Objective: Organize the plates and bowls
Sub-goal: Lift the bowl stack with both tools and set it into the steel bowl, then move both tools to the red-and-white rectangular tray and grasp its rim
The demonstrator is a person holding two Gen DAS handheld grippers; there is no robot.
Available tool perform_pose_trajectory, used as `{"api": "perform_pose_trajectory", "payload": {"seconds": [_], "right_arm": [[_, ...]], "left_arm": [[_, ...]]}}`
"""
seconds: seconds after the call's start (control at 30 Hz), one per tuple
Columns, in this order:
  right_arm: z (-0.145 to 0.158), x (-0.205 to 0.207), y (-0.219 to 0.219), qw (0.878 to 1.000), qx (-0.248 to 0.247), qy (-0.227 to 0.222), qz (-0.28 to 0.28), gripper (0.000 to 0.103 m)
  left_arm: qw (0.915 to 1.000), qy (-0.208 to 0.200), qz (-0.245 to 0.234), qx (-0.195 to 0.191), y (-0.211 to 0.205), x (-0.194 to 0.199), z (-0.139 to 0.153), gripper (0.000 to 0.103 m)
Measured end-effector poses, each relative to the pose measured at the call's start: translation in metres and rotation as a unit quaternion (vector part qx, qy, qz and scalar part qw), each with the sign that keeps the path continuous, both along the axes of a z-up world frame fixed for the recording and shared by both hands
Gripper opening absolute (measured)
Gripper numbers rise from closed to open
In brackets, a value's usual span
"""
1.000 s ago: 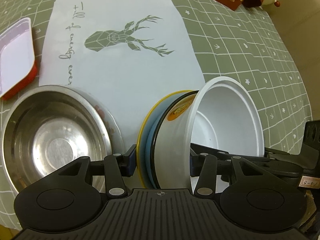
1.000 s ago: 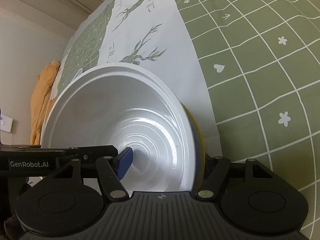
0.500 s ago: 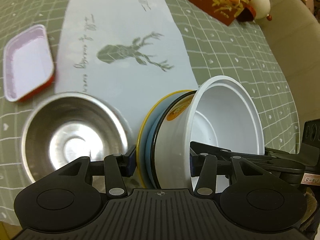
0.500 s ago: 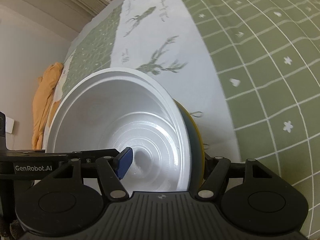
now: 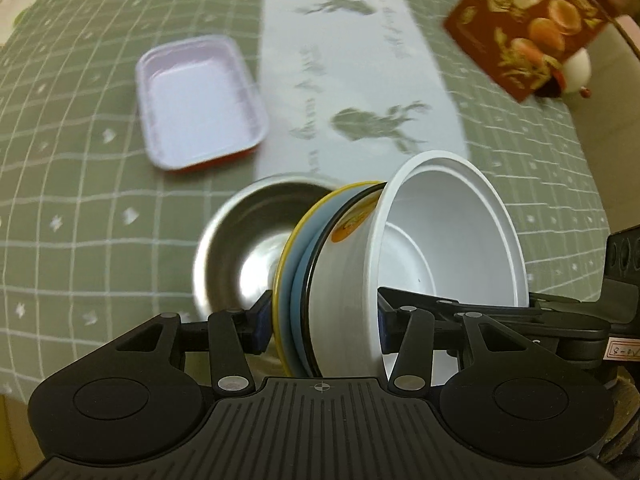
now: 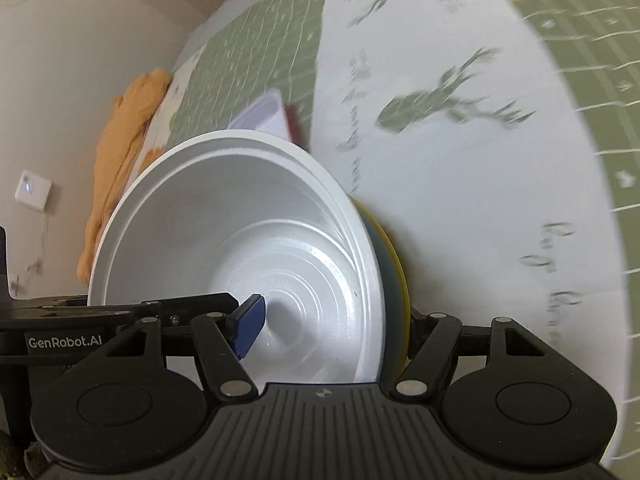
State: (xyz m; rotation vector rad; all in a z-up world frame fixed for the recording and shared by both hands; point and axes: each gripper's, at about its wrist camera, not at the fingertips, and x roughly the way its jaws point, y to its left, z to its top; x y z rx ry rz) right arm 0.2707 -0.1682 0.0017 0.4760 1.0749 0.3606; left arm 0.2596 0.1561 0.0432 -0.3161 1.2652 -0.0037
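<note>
A stack stands on edge: a white bowl (image 5: 448, 240) nested against a black-rimmed dish and a blue plate with a yellow rim (image 5: 286, 268). My left gripper (image 5: 320, 320) is shut on this stack, one finger behind the plate, one inside the bowl. My right gripper (image 6: 332, 324) is shut on the same stack, which shows in the right wrist view as the white bowl (image 6: 248, 248) with the yellow rim (image 6: 398, 272) behind it. The stack is held above the table. A steel bowl (image 5: 244, 248) sits on the table below left.
A rectangular white tray with a red underside (image 5: 196, 100) lies at the left; it also shows in the right wrist view (image 6: 264, 118). A red printed box (image 5: 532, 20) stands at the back right. A white deer-print runner (image 5: 360, 80) crosses the green checked cloth.
Both grippers have lifted the stack up and away from the table. The steel bowl and the tray now look smaller and farther below. The grip is unchanged.
</note>
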Motion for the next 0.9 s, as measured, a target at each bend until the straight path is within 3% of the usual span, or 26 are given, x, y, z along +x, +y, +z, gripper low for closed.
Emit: {"api": "perform_pose_trajectory", "payload": {"seconds": [0.27, 0.53, 0.6, 0.67, 0.8, 0.9], "right_arm": [[-0.031, 0.022, 0.034, 0.999, -0.022, 0.044, 0.012, 0.068], [-0.037, 0.034, 0.051, 0.998, -0.058, 0.023, 0.020, 0.072], [-0.034, 0.035, 0.052, 0.998, -0.063, 0.015, 0.024, 0.073], [-0.033, 0.037, 0.049, 0.998, -0.059, 0.015, 0.023, 0.072], [-0.026, 0.036, 0.042, 0.998, -0.058, 0.008, 0.024, 0.072], [-0.014, 0.031, 0.039, 0.996, -0.086, -0.016, 0.020, 0.072]], "left_arm": [[0.9996, 0.020, 0.008, -0.017, 0.030, 0.001, -0.033, 0.050], [0.9997, -0.002, -0.002, 0.023, 0.037, 0.003, -0.031, 0.047], [0.9998, -0.008, -0.001, 0.020, 0.041, 0.004, -0.027, 0.044], [0.9998, -0.016, -0.004, 0.007, 0.044, 0.004, -0.022, 0.031], [0.9995, -0.031, -0.005, 0.001, 0.044, 0.001, -0.015, 0.030], [0.9992, -0.038, -0.008, -0.008, 0.044, -0.001, -0.012, 0.029]]}}
